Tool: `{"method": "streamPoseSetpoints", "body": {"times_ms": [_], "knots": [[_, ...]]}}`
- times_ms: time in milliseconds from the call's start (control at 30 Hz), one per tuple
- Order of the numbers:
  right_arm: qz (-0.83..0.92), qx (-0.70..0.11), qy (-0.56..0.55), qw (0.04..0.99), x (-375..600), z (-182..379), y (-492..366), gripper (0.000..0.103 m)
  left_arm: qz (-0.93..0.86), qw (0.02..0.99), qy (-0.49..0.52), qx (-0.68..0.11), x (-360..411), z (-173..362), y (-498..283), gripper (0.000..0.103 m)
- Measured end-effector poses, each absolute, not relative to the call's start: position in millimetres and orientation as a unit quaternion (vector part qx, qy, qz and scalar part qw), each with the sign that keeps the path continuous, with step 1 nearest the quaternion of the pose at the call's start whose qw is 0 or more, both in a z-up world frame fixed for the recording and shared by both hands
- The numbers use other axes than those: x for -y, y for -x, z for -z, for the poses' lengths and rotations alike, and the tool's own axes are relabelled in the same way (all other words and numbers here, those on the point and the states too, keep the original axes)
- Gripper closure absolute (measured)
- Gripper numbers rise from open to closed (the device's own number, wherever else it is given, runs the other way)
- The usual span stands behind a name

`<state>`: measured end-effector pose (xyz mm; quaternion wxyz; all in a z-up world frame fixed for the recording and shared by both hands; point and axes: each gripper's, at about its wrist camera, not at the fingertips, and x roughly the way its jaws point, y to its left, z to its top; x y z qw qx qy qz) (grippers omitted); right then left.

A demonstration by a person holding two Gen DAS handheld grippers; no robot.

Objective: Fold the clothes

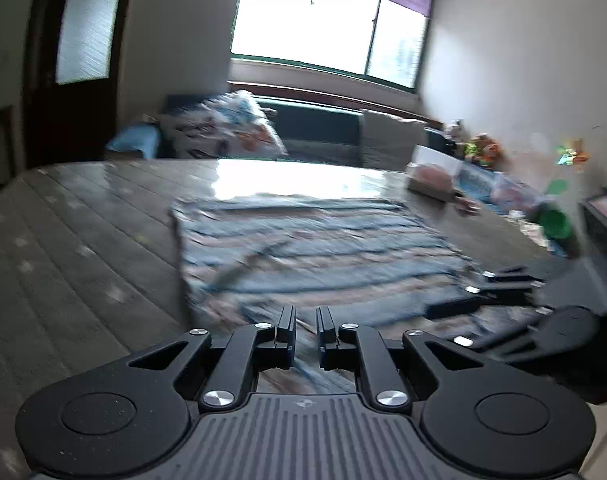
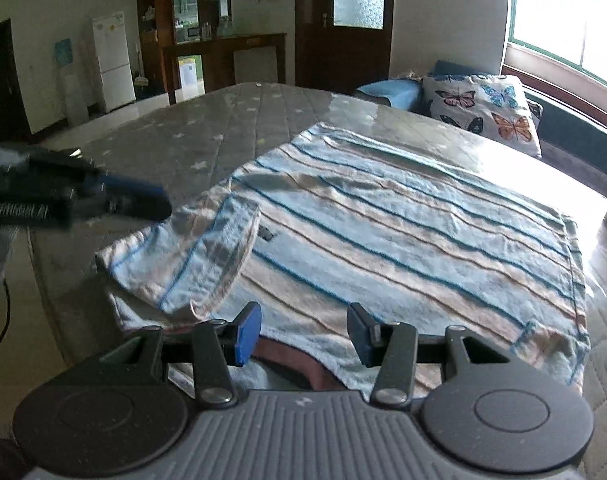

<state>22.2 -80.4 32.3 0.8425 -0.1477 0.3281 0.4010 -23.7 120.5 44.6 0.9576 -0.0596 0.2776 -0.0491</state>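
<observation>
Shirt (image 2: 403, 216) is spread out flat on the mattress (image 2: 207, 128), and both my grippers sit at its near edge. In the right wrist view, my right gripper (image 2: 303, 330) hangs just over the collar end, fingers (image 2: 247, 332) wide apart with nothing between them except the brownish neckline below. The left gripper (image 1: 305, 334) is over the same near edge from the other side; its fingers (image 1: 286, 332) are close together with only a narrow slit left, and I can see cloth through that slit, but I can't tell if they're actually pinching anything. That view is pretty motion-blurred.

Each gripper shows up in the other's camera: the right one sits off to the right in the left view (image 1: 503, 292), and the left one is a blurry dark shape at the left edge of the right view (image 2: 75, 200), just beside the sleeve (image 2: 183, 264).

The shirt itself has light blue and peach bands with thin dark blue lines. One sleeve is folded in over the body, and the fabric is a bit wrinkled near it. The far hem lies mostly straight.

Behind the mattress there's a butterfly pillow (image 2: 483, 108) leaning by the window (image 2: 571, 12).
</observation>
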Motion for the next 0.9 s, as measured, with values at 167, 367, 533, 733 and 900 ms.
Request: {"method": "streamPoseSetpoints", "body": {"times_ms": [167,367,533,733,900], "knots": [[-0.436,-0.323,0.144,0.827,59.7,-32.6,-20.2,0.06,0.017,0.951,0.036,-0.306,-137.8,-35.5,-8.1,0.092],[-0.482,-0.322,0.159,0.799,27.9,-25.1,-12.1,0.077,0.02,0.94,0.005,-0.339,-136.5,-11.4,-33.9,0.092],[-0.503,-0.333,0.169,0.779,12.9,-14.2,-6.5,0.082,0.013,0.938,-0.014,-0.346,-137.3,3.2,-39.4,0.092],[-0.502,-0.335,0.174,0.778,21.9,-14.0,-3.2,0.082,0.028,0.942,-0.019,-0.333,-129.4,-7.4,-28.6,0.092],[-0.493,-0.344,0.163,0.783,31.1,-12.5,-8.6,0.082,0.062,0.937,-0.032,-0.343,-111.2,-0.2,-21.9,0.092]]}}
